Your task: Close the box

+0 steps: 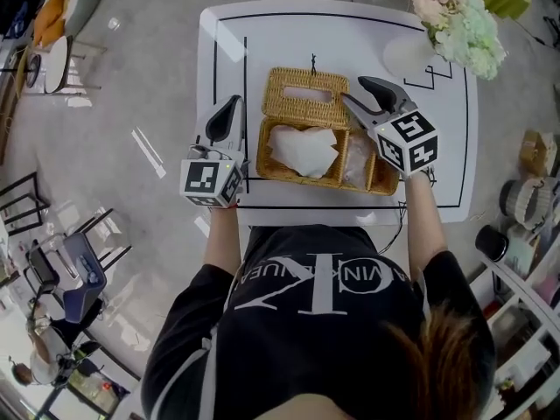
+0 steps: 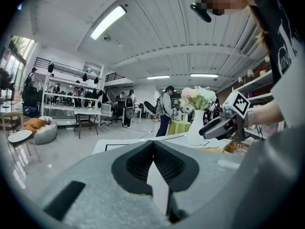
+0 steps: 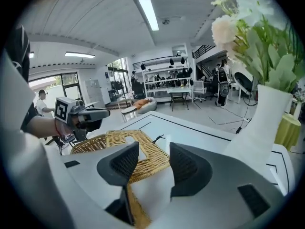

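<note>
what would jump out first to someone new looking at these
An open wicker box sits central on the white table, white tissue inside, its lid laid back behind it. The left gripper and right gripper flank it, and a pale bouquet fills the far right corner.

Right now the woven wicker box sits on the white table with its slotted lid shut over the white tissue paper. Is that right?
Not quite: the slotted lid is swung open behind the woven wicker box on the white table, leaving the white tissue paper uncovered. The head view shows it.
</note>
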The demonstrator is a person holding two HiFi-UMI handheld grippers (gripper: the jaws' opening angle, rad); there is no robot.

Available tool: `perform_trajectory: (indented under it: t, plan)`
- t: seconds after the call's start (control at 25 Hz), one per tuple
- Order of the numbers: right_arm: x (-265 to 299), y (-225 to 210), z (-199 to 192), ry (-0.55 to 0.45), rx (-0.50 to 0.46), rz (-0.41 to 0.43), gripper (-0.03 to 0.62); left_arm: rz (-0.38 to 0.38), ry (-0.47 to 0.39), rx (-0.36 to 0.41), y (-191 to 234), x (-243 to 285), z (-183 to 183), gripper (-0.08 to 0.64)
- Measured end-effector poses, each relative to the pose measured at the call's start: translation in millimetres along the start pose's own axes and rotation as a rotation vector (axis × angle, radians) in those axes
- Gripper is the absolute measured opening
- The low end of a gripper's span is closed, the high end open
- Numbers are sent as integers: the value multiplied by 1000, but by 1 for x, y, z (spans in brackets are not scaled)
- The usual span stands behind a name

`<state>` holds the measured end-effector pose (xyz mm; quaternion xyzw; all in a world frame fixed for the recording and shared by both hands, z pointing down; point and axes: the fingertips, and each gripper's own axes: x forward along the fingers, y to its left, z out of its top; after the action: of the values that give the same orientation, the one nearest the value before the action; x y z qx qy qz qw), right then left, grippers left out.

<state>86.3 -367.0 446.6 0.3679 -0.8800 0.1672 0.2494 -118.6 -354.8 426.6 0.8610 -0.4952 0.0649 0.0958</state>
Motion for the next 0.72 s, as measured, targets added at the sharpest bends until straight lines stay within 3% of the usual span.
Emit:
perform_trajectory:
  t: [0.32,0.72]
  plan:
    - [30,-19,-11,76,135,88,238,-13,46,-12,10,24,-15,11]
    - [53,-21,-33,222,199,260,246,-22,83,-11,18,41,-30,11]
